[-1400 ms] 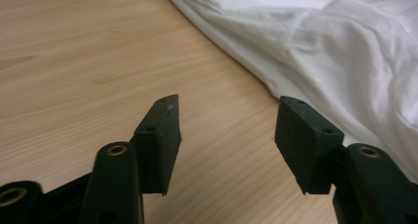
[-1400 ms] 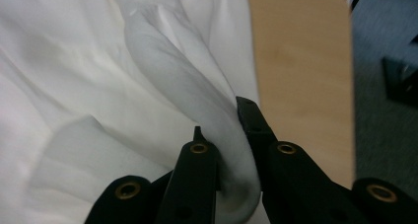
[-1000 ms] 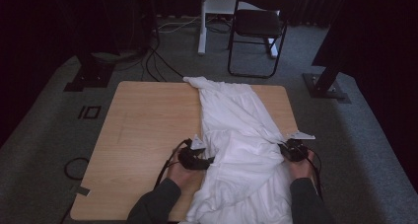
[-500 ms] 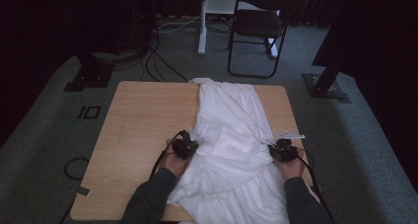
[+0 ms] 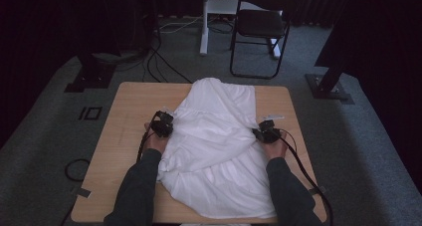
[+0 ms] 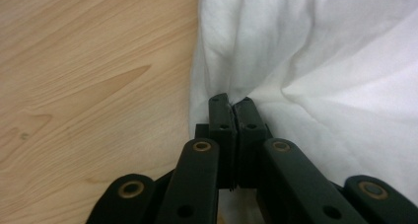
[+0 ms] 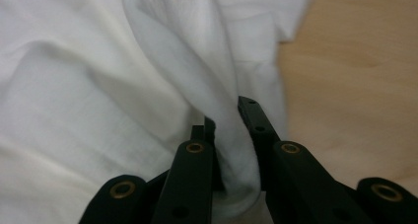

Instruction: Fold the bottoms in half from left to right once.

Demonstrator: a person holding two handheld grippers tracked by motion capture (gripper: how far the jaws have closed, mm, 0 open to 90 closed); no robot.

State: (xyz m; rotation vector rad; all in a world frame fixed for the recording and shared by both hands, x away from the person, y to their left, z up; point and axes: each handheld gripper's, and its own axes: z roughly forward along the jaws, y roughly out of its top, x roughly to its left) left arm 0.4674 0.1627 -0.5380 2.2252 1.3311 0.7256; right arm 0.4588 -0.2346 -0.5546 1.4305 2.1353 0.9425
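The white cloth (image 5: 219, 146) lies on the worktop (image 5: 124, 136) between both tools. The left tool (image 6: 231, 101) pinches its edge; the right tool (image 7: 226, 113) grips a fold.

The right gripper (image 7: 226, 115) is pinching a thick fold of the white cloth (image 7: 98, 86) between its two black fingers (image 7: 256, 120), which are rising from the bottom edge. The bunched fold is filling the gap between them and bulging out below. The cloth is spreading in soft creases across the left and middle, one ridge running up from the grip. The light wooden surface (image 7: 355, 86) is showing bare at the right, beside the cloth's edge.
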